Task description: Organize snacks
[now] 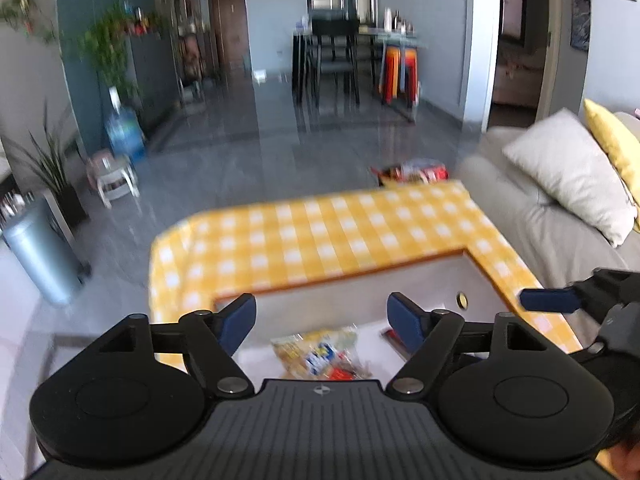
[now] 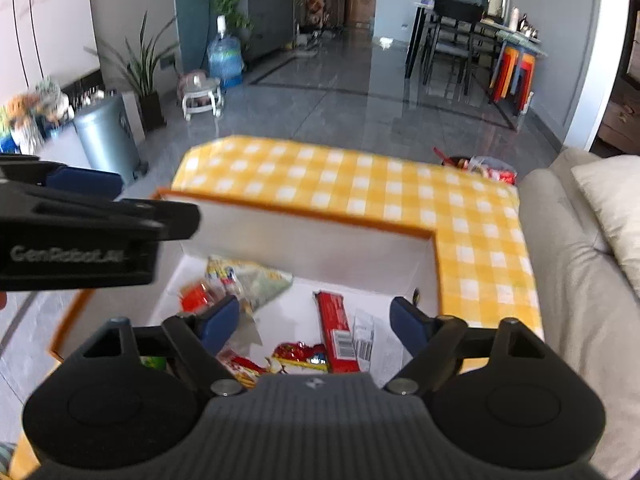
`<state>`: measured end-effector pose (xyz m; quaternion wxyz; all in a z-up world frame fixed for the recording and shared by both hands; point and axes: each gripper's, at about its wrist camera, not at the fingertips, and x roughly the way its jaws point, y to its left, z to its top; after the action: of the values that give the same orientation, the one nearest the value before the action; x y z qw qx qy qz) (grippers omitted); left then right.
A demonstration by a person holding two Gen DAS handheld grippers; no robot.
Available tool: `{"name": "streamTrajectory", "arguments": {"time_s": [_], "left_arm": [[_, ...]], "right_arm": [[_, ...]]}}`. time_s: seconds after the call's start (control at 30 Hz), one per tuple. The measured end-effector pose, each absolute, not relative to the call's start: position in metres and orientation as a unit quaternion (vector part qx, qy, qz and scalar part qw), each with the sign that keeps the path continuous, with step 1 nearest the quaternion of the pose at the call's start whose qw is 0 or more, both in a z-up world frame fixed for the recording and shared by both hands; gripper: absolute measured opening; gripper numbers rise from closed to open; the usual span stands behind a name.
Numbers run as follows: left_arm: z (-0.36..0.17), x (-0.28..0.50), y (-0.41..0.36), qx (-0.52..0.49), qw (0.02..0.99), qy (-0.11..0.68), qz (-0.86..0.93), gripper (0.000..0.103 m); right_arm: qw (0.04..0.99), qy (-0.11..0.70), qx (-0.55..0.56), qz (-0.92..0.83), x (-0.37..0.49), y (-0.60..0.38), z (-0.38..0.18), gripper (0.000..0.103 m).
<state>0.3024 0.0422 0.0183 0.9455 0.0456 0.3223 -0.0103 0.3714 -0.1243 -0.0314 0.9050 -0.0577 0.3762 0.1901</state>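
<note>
Most snacks already sit in the white box [image 2: 304,240], both the left gripper [image 1: 321,320] and right gripper [image 2: 315,320] spread empty-handed, but a few packets [image 2: 486,168] wait at the table's far corner.

Legible text: "GenRobot.AI", pale lettering on the black side of the left tool [image 2: 80,184]. Snack wrapper print and barcode label: too blurred to read.

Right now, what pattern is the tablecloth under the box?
Yellow and white checks on the tablecloth, clearest in the right wrist view.
</note>
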Motion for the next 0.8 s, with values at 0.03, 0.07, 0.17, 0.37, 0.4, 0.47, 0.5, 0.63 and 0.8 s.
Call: {"name": "streamTrajectory", "arguments": {"time_s": [0.03,0.07,0.17,0.37,0.4,0.47,0.5,0.63,0.8], "left_arm": [[0.024,0.297,0.043,0.054,0.949,0.312,-0.007,0.089],[0.031,0.292,0.043,0.063,0.951,0.302,-0.003,0.089],[0.052,0.272,0.042,0.086,0.959,0.270,0.015,0.089],[0.078,0.232,0.032,0.106,0.970,0.216,0.032,0.095],[0.079,0.228,0.030,0.108,0.970,0.217,0.031,0.096],[0.079,0.222,0.026,0.109,0.966,0.232,0.020,0.096],[0.078,0.218,0.025,0.109,0.965,0.238,0.016,0.096],[0.074,0.201,0.020,0.104,0.965,0.241,0.020,0.096],[0.069,0.180,0.019,0.075,0.965,0.248,0.030,0.096]], "right_arm": [[0.909,0.367,-0.057,0.188,0.366,-0.127,-0.023,0.084],[0.913,0.359,-0.056,0.186,0.361,-0.128,-0.016,0.085],[0.921,0.337,-0.049,0.188,0.343,-0.136,0.006,0.086],[0.934,0.299,-0.024,0.192,0.306,-0.151,0.043,0.094],[0.935,0.296,-0.023,0.196,0.299,-0.152,0.048,0.094],[0.935,0.291,-0.021,0.202,0.285,-0.156,0.055,0.094],[0.935,0.288,-0.020,0.203,0.278,-0.157,0.058,0.094],[0.937,0.284,-0.018,0.204,0.250,-0.166,0.069,0.096],[0.935,0.299,-0.012,0.189,0.222,-0.177,0.072,0.098]]}}
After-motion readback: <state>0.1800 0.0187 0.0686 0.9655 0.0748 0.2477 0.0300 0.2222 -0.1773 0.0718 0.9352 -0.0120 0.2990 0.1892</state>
